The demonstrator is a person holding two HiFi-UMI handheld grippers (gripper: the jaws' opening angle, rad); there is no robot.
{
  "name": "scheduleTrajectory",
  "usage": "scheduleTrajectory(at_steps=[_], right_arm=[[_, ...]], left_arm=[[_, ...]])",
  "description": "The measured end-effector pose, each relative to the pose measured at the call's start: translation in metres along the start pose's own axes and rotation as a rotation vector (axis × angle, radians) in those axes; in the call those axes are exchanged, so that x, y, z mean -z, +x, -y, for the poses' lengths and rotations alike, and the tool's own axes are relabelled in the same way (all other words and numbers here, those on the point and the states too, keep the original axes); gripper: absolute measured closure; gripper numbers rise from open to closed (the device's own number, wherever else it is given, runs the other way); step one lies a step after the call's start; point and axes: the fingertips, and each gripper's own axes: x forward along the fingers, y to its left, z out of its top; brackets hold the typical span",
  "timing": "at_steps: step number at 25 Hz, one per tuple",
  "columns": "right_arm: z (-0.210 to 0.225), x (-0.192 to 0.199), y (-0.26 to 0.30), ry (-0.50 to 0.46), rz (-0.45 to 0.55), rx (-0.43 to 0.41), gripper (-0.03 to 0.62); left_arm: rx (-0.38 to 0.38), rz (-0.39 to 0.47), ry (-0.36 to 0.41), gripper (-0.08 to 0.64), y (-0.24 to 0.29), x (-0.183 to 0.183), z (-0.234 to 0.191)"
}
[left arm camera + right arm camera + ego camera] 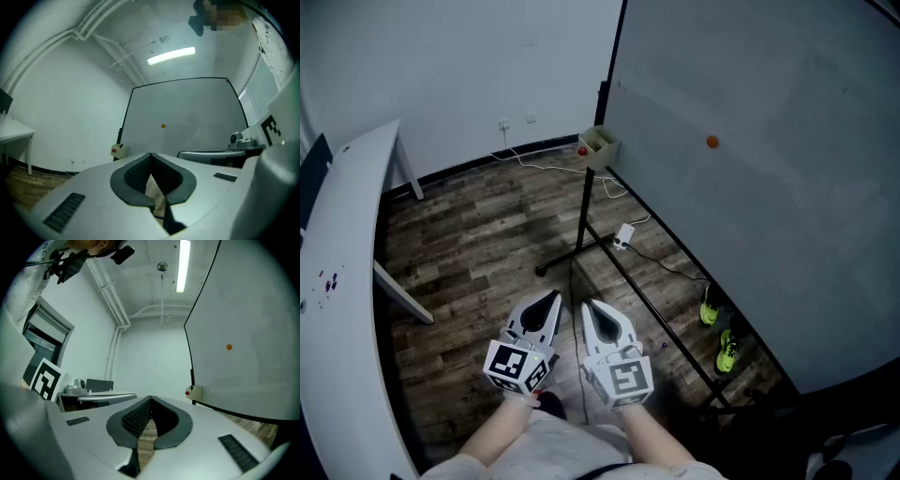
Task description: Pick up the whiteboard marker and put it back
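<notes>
Left tool [551, 302], right tool [591, 309]: both pinched closed, empty, near my body | marker not made out, probably in box [600, 143] on whiteboard [750, 141] frame, well apart | risk: arriving closed, tips knock marker out.

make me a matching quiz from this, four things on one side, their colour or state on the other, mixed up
Things:
1. dot on the whiteboard
2. shoes
3. table
4. left gripper

Colour or state:
a. yellow-green
b. shut, nothing held
c. orange
d. white

Pairs: 1-c, 2-a, 3-d, 4-b
</notes>
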Motion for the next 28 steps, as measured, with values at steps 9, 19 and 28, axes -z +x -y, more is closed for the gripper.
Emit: scheduleTrajectory(at_steps=[9, 19, 28], right_arm=[[0.023, 0.014, 0.037, 0.003, 0.028, -0.021, 0.574], [0.077, 0.01, 0.128, -0.003, 0.038, 0.021, 0.573], [0.115, 0.002, 0.211, 0.001, 0.048, 0.087, 0.572]], left_arm=[[0.007, -0.006, -0.013, 0.545, 0.041, 0.012, -0.023], [0.072, -0.031, -0.035, 0.545, 0.132, 0.016, -0.081], [0.148, -0.045, -0.033, 0.545, 0.208, 0.009, -0.14]])
